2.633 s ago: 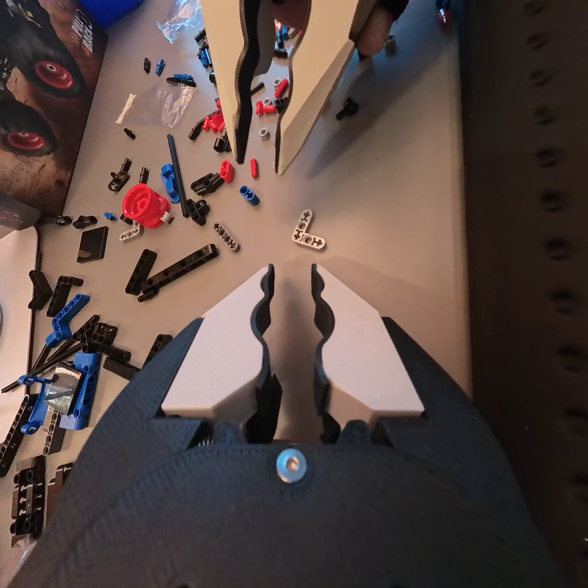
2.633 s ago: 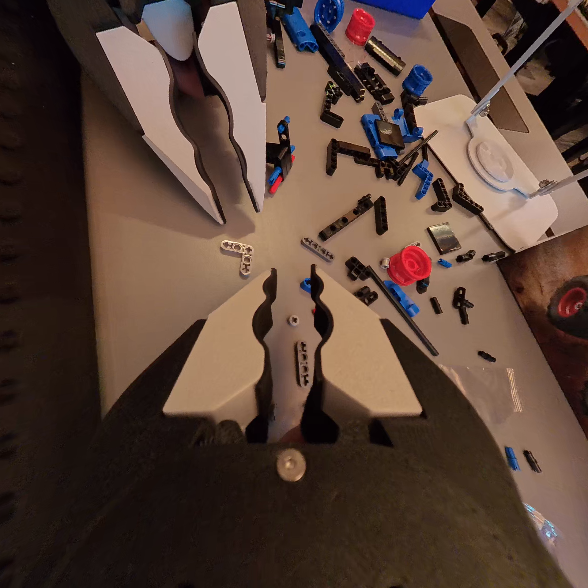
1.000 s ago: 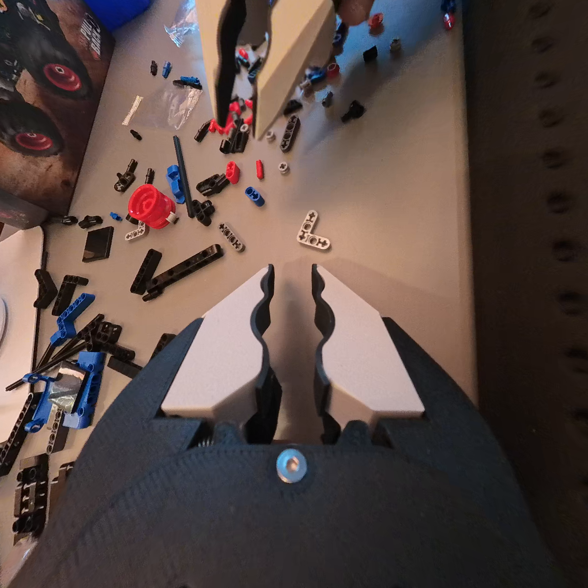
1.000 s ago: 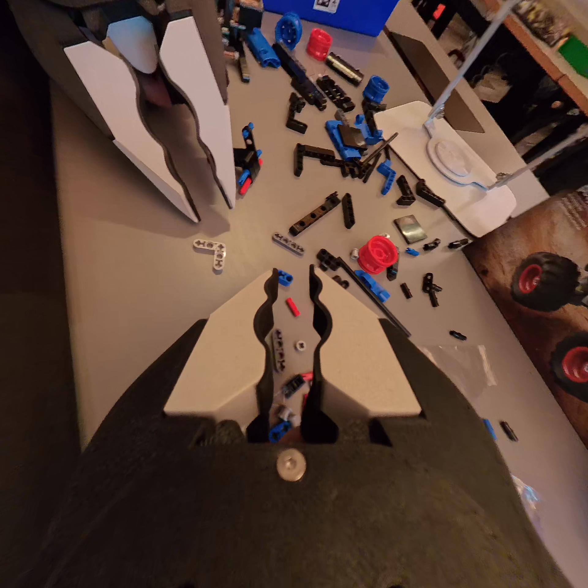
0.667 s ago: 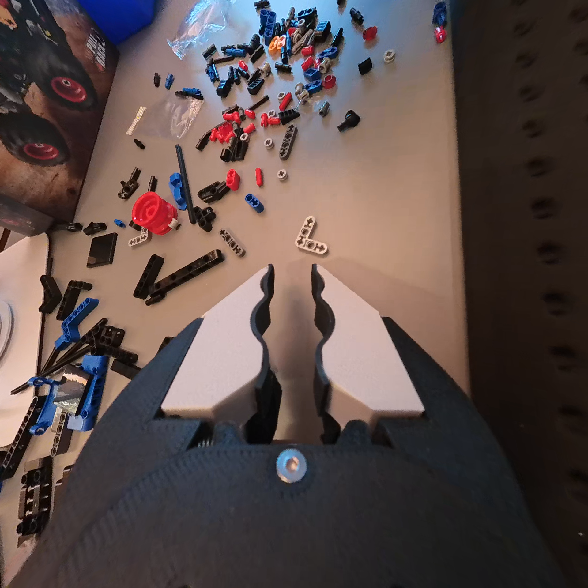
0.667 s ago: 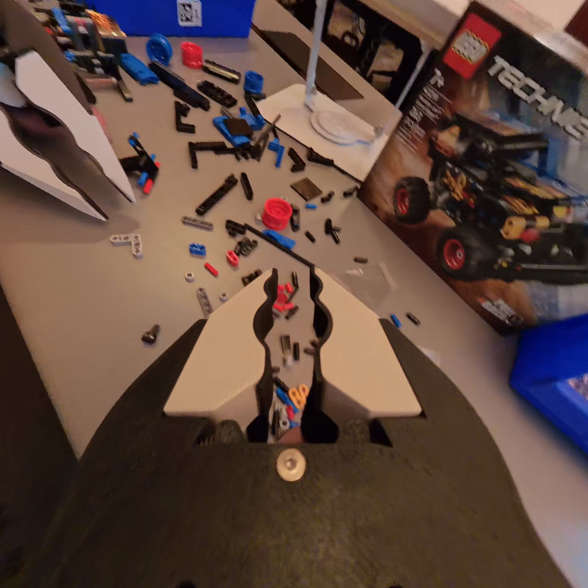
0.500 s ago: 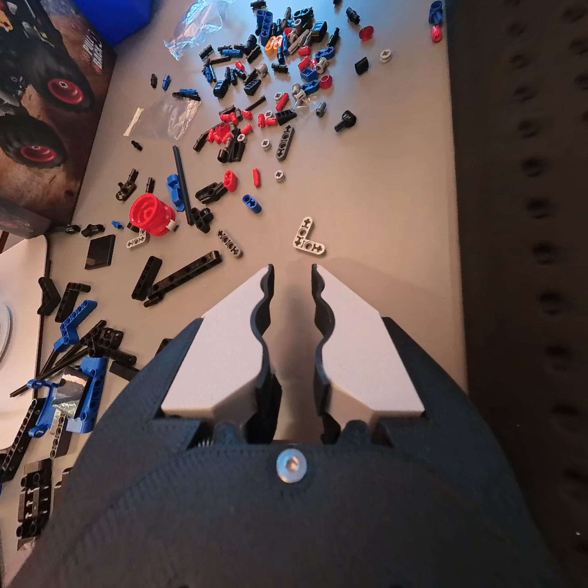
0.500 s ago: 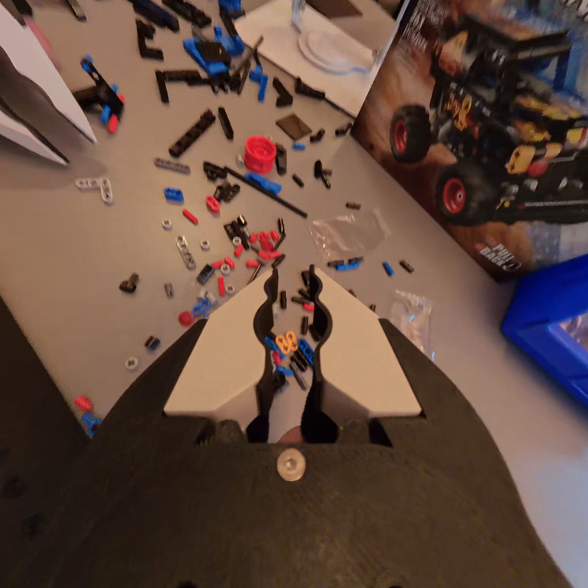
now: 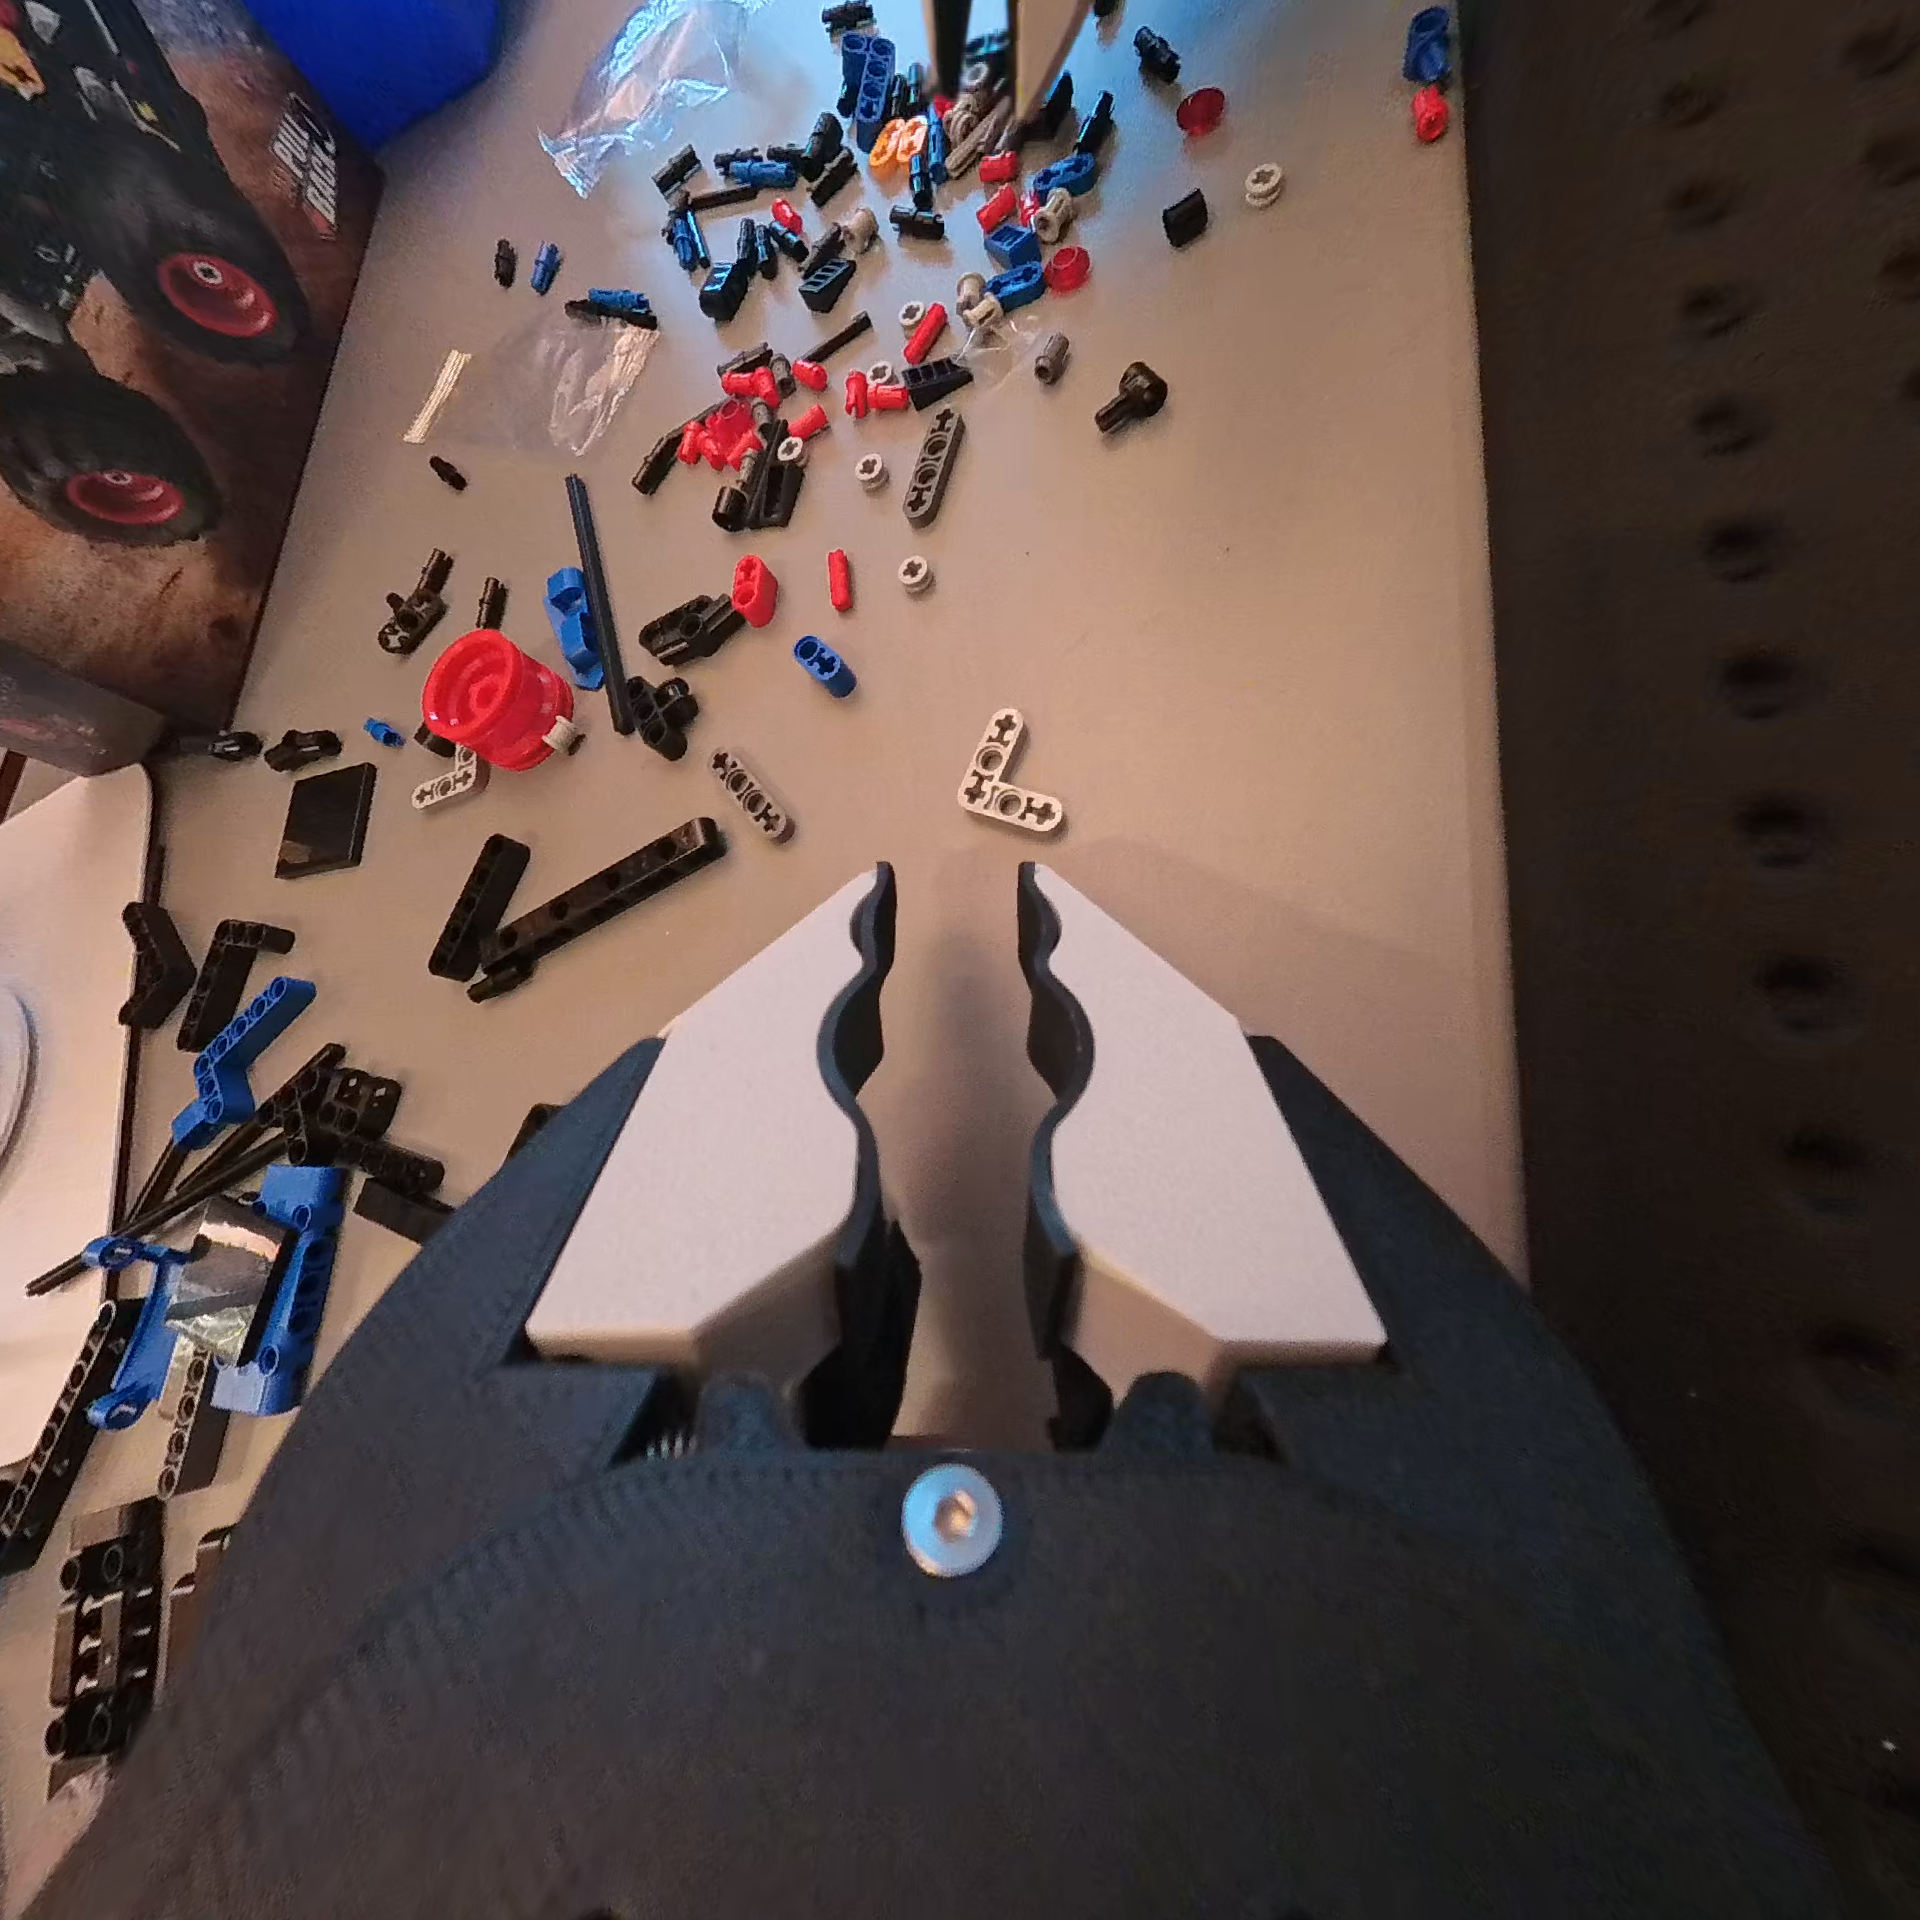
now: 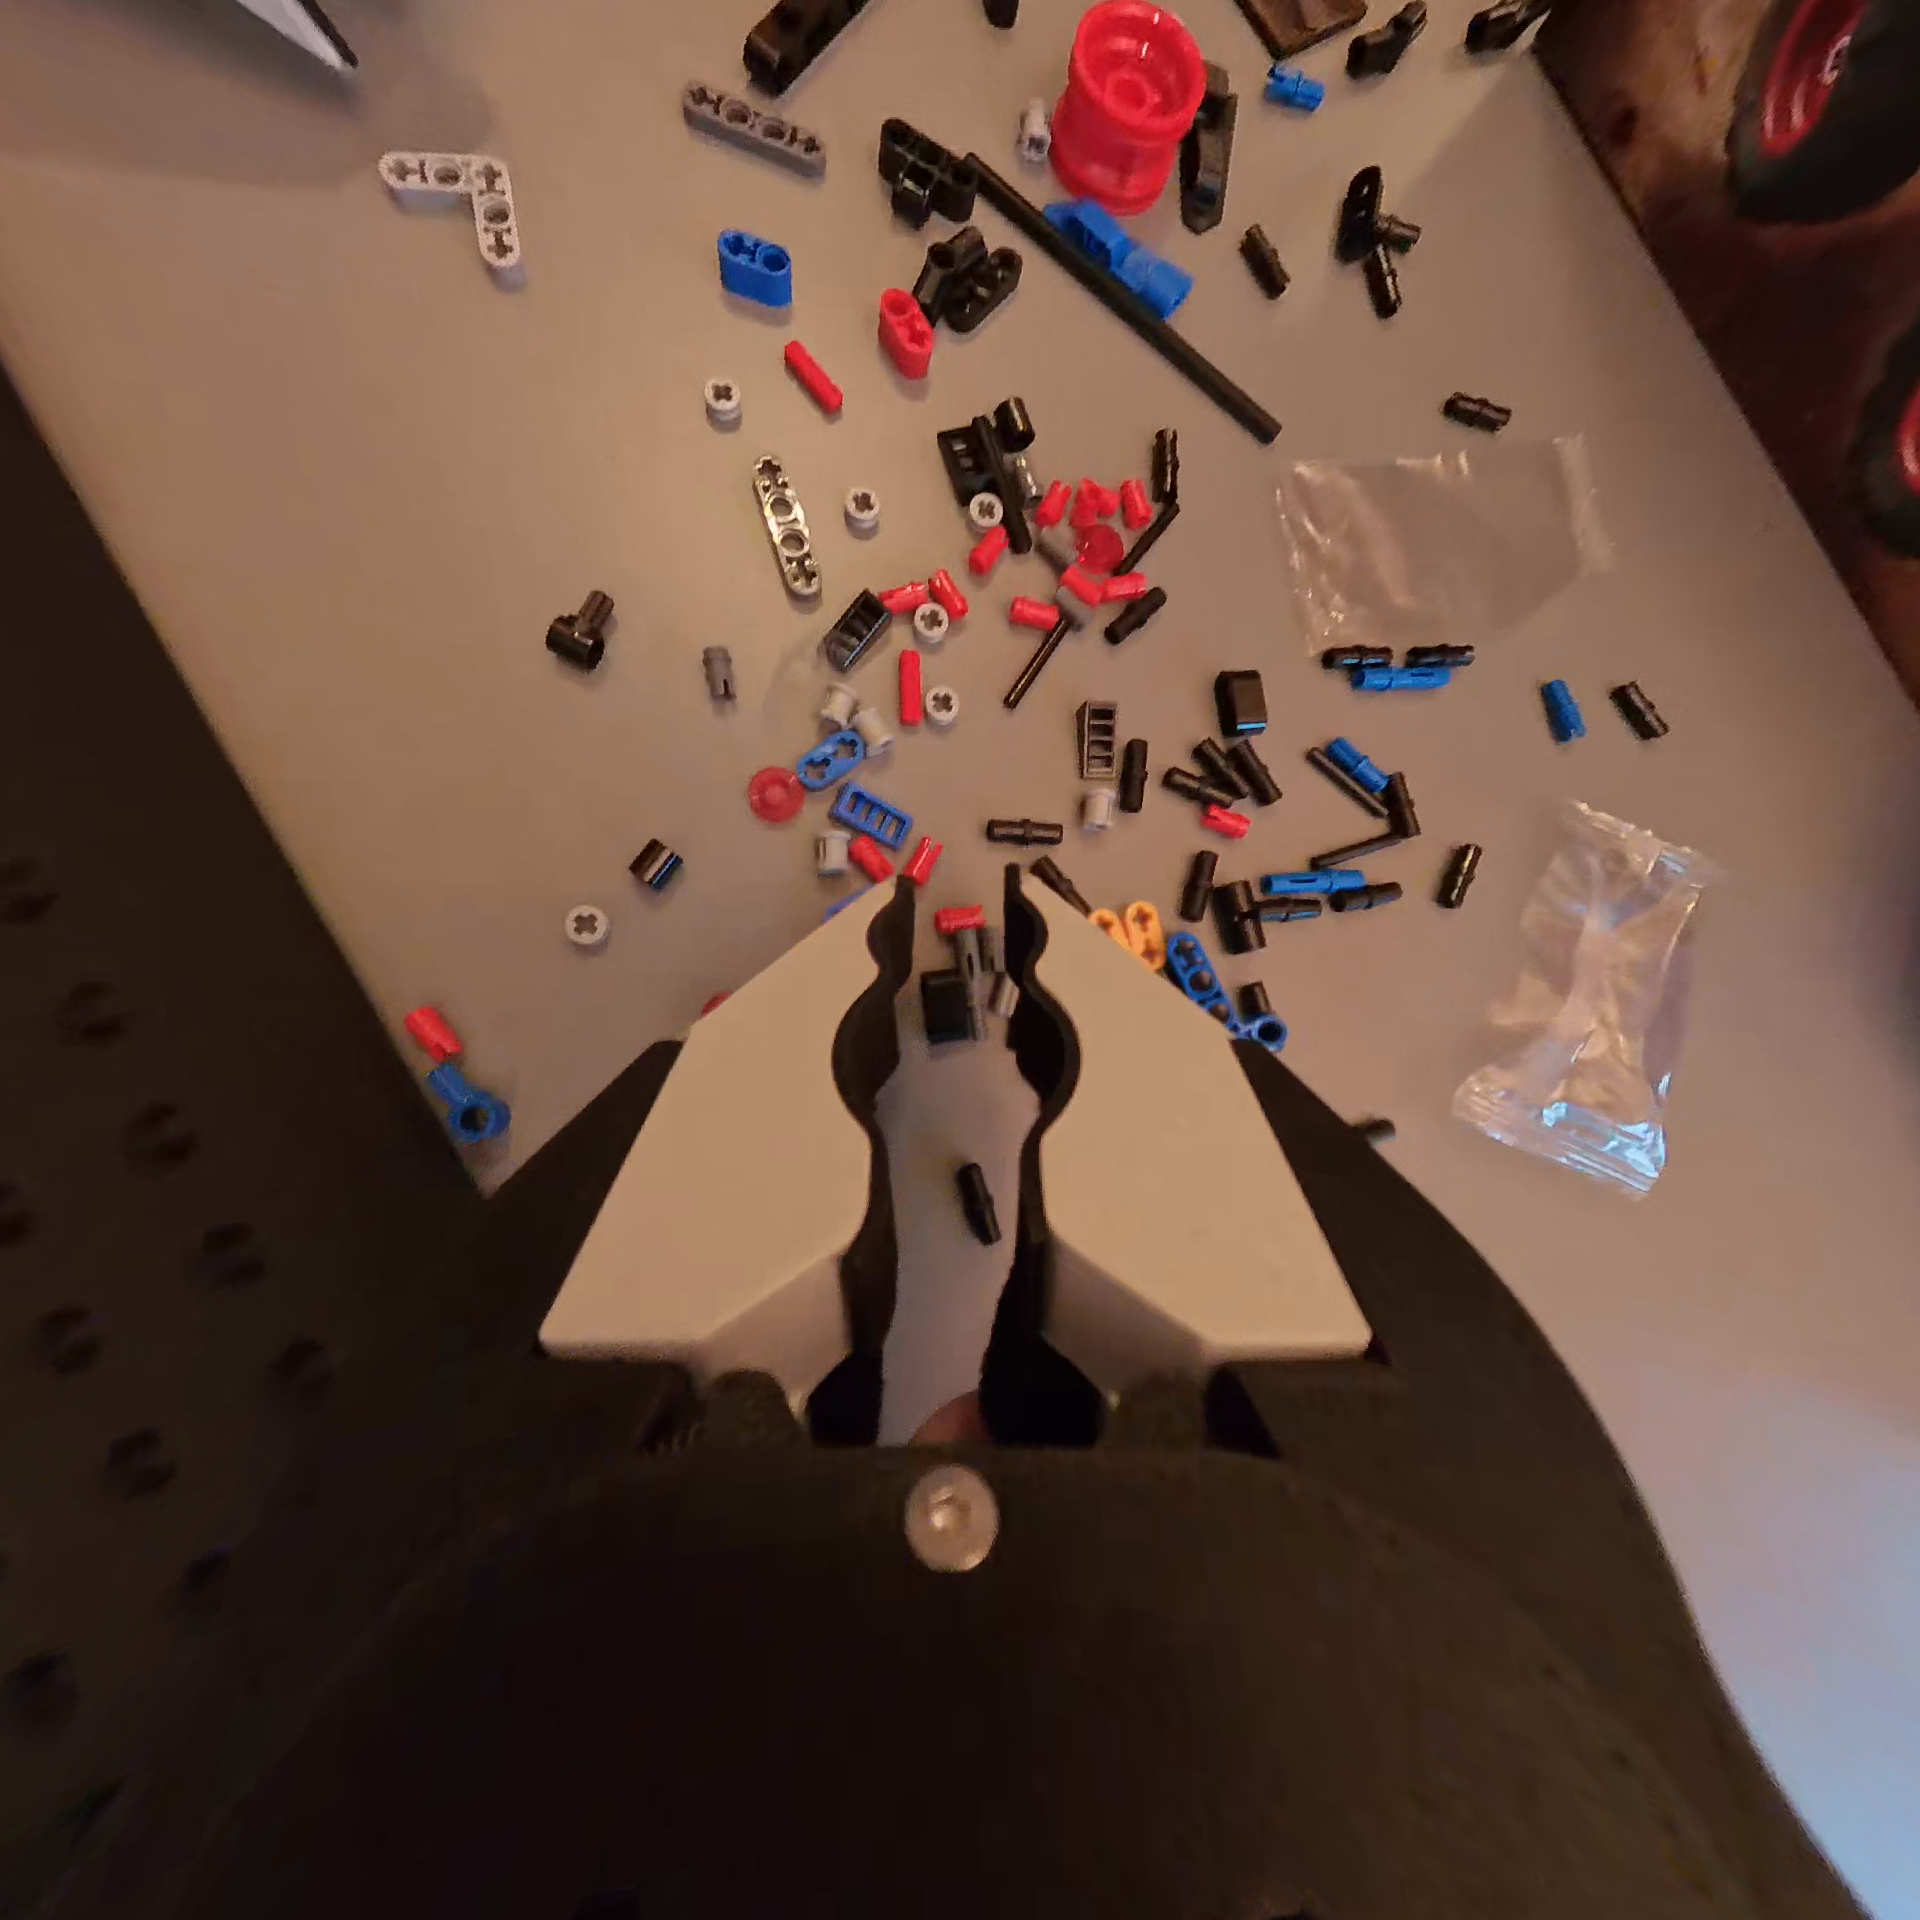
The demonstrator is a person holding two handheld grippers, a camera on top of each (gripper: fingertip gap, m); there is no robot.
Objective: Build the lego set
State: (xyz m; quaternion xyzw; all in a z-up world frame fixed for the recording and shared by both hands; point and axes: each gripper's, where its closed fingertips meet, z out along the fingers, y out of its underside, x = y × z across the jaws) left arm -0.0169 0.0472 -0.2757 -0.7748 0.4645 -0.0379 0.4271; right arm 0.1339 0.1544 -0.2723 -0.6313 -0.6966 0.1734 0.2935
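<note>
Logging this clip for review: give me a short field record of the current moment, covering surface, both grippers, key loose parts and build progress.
surface: grey table strewn with loose lego pieces
left gripper: open, empty, over bare table just short of a light grey L-shaped beam
right gripper: open, empty, low over the small-parts pile, a black pin lying between its fingers
notable parts: red wheel hub; long black axle; two orange links
packaging: clear empty bags; set box at the table edge
progress: no assembled section in view
</note>
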